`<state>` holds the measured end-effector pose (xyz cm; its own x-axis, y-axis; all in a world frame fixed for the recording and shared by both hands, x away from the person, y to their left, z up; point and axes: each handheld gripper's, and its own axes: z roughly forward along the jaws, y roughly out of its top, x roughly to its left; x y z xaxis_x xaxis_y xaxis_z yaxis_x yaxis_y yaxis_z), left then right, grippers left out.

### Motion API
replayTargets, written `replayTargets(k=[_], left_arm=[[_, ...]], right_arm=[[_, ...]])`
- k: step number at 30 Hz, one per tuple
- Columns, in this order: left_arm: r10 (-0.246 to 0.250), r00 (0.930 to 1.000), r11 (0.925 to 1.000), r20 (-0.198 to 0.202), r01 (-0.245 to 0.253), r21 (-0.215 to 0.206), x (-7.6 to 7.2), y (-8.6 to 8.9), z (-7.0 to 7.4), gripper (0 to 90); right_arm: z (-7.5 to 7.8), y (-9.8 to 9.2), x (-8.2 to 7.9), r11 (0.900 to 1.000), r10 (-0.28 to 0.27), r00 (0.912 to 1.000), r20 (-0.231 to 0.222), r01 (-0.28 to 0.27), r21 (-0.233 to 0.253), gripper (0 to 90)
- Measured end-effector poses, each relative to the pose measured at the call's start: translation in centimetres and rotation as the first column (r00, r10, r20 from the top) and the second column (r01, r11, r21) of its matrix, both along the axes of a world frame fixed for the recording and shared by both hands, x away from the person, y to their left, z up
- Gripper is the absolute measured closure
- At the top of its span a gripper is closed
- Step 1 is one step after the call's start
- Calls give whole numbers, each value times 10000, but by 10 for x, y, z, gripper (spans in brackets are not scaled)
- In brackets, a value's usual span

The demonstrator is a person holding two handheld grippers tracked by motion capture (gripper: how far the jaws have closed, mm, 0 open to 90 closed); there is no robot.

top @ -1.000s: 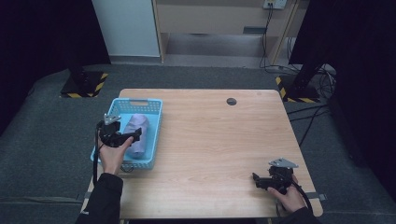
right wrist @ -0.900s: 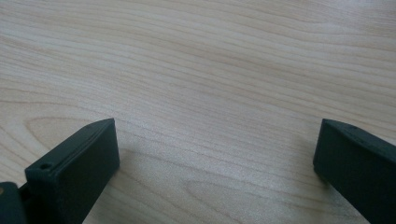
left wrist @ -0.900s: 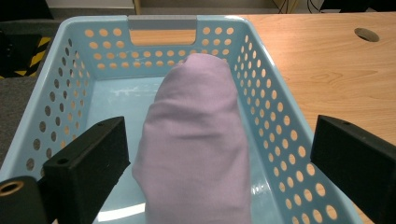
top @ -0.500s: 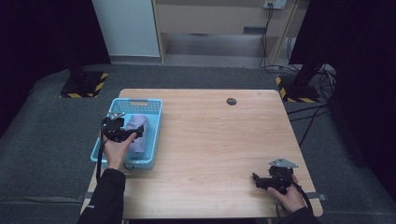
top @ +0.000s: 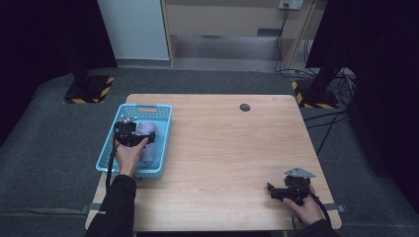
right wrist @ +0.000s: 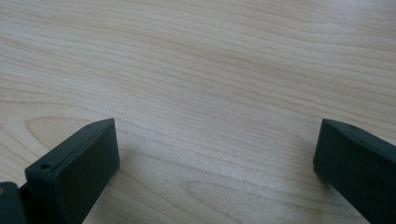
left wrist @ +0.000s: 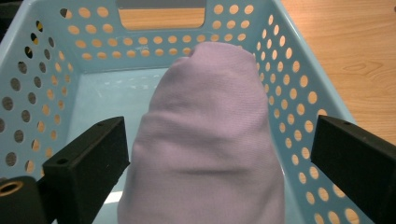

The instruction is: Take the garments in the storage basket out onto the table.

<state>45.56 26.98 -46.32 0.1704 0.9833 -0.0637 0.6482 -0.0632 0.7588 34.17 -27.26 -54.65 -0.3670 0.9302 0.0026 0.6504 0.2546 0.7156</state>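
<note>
The left gripper, jaws wide and gripping nothing, is held astride the rolled lilac cloth inside the perforated light-blue plastic basket at the wooden table's left edge, seemingly for grasping, while the right gripper, equally open and empty, is parked near the front-right corner.

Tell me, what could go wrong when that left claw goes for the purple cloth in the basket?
The lilac cloth sits close to the blue basket wall, so one jaw of the open left gripper might catch the holes. The light basket could lift with the cloth, since the right gripper rests far off.
</note>
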Motion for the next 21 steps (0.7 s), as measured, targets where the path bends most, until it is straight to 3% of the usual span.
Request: replayTargets(k=[14, 21], left_arm=[[82, 9993, 9992, -369, -68, 398, 12, -2, -14, 37], [221, 9960, 9953, -861, -138, 959, 17, -5, -26, 38]], right_arm=[[0, 0, 0, 10000, -7, 10000, -3, 7, 4, 5], [0, 0, 0, 10000, -7, 10000, -2, 7, 4, 5]])
